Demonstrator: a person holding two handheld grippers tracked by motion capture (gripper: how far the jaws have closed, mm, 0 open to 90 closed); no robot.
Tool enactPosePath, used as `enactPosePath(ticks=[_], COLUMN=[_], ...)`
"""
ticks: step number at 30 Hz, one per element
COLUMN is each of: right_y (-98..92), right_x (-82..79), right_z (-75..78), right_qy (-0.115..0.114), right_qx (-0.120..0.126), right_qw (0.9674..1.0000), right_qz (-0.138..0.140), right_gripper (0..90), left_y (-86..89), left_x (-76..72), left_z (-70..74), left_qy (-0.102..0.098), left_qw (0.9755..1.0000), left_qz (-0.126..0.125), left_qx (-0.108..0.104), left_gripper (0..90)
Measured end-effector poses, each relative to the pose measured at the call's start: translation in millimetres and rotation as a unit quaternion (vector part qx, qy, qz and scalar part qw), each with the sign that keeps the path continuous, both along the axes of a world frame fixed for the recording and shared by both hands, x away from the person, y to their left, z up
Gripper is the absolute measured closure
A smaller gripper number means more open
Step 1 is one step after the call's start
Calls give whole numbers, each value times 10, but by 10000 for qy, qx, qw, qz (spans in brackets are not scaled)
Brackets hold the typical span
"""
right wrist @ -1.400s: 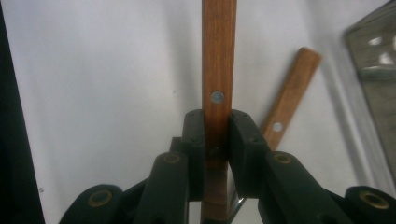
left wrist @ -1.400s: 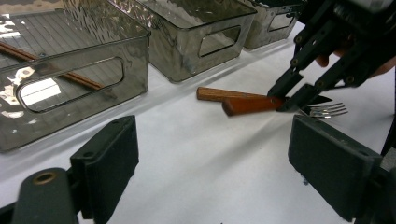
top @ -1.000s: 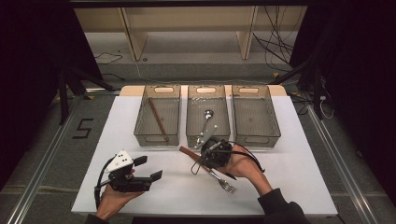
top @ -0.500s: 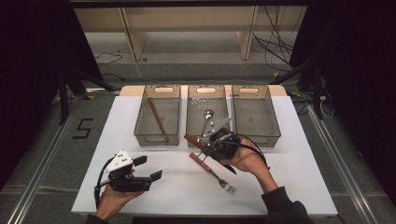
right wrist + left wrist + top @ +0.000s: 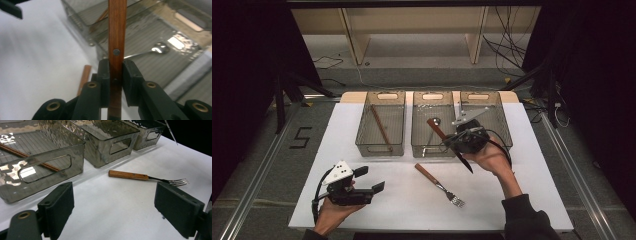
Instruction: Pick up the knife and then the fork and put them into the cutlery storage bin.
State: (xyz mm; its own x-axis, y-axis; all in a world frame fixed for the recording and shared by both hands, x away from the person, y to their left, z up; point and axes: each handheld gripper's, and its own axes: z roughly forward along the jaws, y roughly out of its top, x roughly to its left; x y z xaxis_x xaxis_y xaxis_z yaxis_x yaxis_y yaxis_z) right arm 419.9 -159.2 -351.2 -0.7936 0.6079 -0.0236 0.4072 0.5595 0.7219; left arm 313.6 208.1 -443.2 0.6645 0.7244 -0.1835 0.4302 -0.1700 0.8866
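My right gripper (image 5: 448, 142) is shut on a knife's wooden handle (image 5: 436, 129), held above the front edge of the middle bin (image 5: 418, 148). The dark blade (image 5: 464, 162) slants down toward the table. In the right gripper view the riveted handle (image 5: 116, 37) stands upright between the jaws of the right gripper (image 5: 115, 67). A wooden-handled fork (image 5: 439, 185) lies on the white table, tines to the near right. My left gripper (image 5: 373, 180) rests open at the near left; from the left gripper (image 5: 118, 205) the fork (image 5: 140, 176) lies just ahead.
Three clear grey bins stand in a row at the back. The left bin (image 5: 362, 142) holds brown chopsticks (image 5: 381, 127), the middle one a metal spoon (image 5: 160, 47), and the right bin (image 5: 507, 127) sits behind my right hand. White table surface (image 5: 402, 210) spreads in front.
My right gripper has risen and moved right and away toward the bins, carrying the knife. The fork and my left gripper have stayed put.
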Motion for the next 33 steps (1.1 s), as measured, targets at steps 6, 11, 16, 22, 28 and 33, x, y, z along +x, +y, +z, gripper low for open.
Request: enactPosePath(ticks=[6,11,16,22,28,33], right_y=[-229,-371,-461,-553,-647,-719], right_x=[111,203,291,396,501,592], right_z=[126,206,258,296,314,317], right_qy=[-114,-165,-213,-236,-241,-253], right_qx=[241,379,413,500,590,658], right_qw=[9988,9968,9950,9923,9887,9854], right_qz=[-401,-682,-887,-1108,-1359,-1549], right_gripper=[779,779,779,779,779,778], left_y=[29,36,60,66,74,66], left_x=[8,10,11,8,8,7], left_z=[1,-1,0,-1,-1,-2], left_qy=[-8,-16,-28,-36,-32,-37], left_qw=[10000,10000,10000,10000,10000,10000], left_qz=[46,57,67,79,86,90], left_qx=[-13,2,27,21,14,2], left_gripper=[155,155,155,155,155,155])
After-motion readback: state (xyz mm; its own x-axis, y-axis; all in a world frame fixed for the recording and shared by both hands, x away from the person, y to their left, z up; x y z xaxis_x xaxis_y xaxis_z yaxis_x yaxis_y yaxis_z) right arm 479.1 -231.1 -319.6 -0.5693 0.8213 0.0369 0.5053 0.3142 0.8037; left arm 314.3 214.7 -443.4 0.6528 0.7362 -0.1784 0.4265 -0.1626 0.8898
